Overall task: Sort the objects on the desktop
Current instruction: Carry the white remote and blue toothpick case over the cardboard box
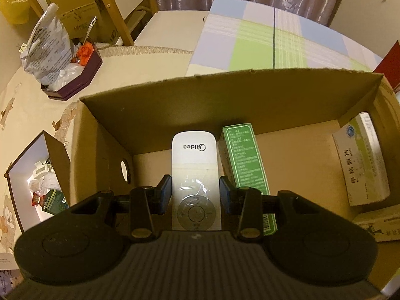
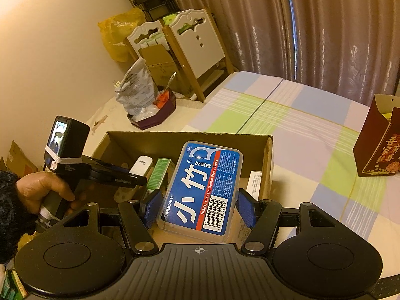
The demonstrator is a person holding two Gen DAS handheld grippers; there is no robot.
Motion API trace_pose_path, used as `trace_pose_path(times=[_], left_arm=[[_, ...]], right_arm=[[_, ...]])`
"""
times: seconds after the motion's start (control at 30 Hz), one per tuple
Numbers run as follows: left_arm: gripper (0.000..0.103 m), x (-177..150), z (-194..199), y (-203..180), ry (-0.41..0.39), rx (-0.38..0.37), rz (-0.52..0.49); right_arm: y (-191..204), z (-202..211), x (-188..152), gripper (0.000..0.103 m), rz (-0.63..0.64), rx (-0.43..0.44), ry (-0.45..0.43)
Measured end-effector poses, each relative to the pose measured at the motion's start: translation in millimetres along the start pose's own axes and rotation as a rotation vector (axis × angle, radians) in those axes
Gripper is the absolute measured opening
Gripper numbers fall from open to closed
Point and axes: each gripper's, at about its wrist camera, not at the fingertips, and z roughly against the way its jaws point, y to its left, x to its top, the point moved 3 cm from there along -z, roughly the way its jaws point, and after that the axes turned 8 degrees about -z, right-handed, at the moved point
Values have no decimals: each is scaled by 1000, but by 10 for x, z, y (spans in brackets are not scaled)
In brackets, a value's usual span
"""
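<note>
left jaws (image 1: pixel 195 195) clamped on white remote (image 1: pixel 193 165), frame centre, inside cardboard box (image 1: pixel 175 100) | right jaws (image 2: pixel 198 210) clamped on floss-pick case (image 2: pixel 202 190) above box | lower remote flat beside green carton (image 1: pixel 243 160), then release

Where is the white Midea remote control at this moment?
In the left wrist view the white Midea remote sits between the left gripper's pads, over the cardboard box, with the green carton close on its right.

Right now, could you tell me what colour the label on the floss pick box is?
Blue, with a red stripe: floss pick box, clearest in the right wrist view.
</note>
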Motion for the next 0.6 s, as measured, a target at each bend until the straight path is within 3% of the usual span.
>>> trace_pose_path(times=[0.6], left_arm=[[35,8,56,5,-9,27,-13]], right_arm=[[33,-154,44,63,19,-8,21]])
